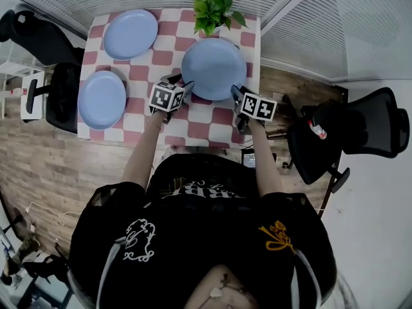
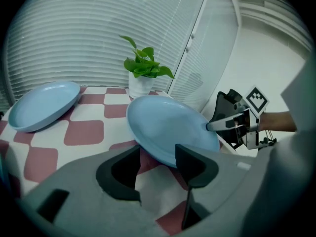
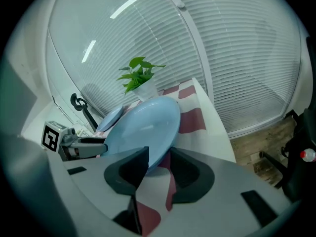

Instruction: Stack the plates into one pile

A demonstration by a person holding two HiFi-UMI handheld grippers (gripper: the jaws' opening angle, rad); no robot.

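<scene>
1. Looking steeply down, the head view shows a large blue plate (image 1: 214,68) lying flat on a red-and-white checked tablecloth (image 1: 212,126), right of centre in the upper half of the frame.
2. The left gripper (image 1: 185,86) sits at the plate's lower-left rim and the right gripper (image 1: 236,93) at its lower-right rim, so the plate lies between them.
3. In the left gripper view, the jaws stand wide apart, with the plate's near rim at the gap and no pad pressing on it.
4. In the right gripper view, the jaws are likewise spread, with the plate's rim at the gap, unclamped.
5. A second blue plate (image 1: 131,33) lies at upper left and a third blue plate (image 1: 102,99) at the left, both apart from the grippers.
6. A potted plant (image 1: 212,8) stands at the top, just above the large plate.
</scene>
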